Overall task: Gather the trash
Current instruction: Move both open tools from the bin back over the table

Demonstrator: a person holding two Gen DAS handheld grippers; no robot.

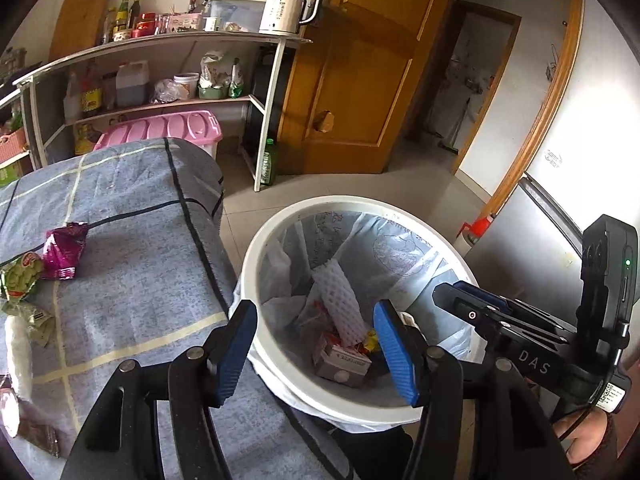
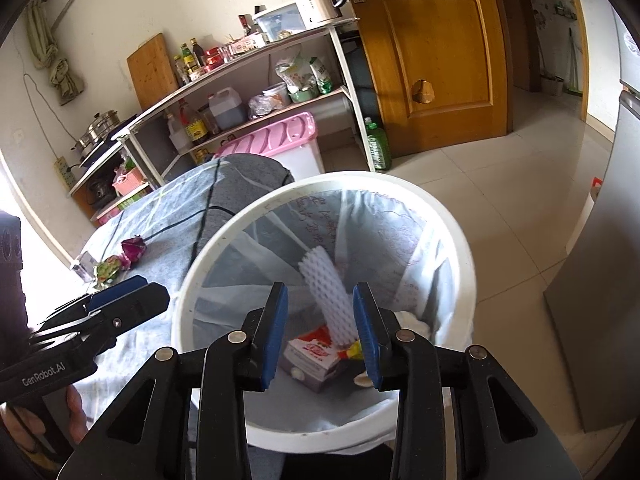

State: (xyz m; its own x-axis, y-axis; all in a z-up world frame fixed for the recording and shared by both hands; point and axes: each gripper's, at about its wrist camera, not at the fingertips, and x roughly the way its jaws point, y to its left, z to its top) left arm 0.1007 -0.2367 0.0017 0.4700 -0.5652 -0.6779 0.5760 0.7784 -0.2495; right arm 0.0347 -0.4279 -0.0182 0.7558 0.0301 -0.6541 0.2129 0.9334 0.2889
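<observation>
A white bin (image 1: pixel 256 264) lined with a pale plastic bag is seen in the lower centre of both views, set just beside a table draped in a blue-grey checked cloth (image 1: pixel 132 208). In the left wrist view, the left gripper (image 1: pixel 316 350) is held over the bin's near rim at the bottom of the frame, its 2 blue-padded jaws parted with nothing between them. In the right wrist view, the right gripper (image 2: pixel 320 334) is held above the bin's mouth, its jaws also apart and empty. Inside the bin, a white foam net sleeve (image 2: pixel 326 296) is seen leaning upright against the liner, with a red-and-white carton (image 2: pixel 310 354) lying at its foot and a small yellow wrapper (image 2: pixel 352 350) beside it. On the cloth at the left of the left wrist view, 2 pieces of trash are left lying: a magenta snack packet (image 1: pixel 64 250) and, touching it, a green snack packet (image 1: pixel 20 278). A clear plastic wrapper (image 1: pixel 18 350) is found lower down at the left edge.
</observation>
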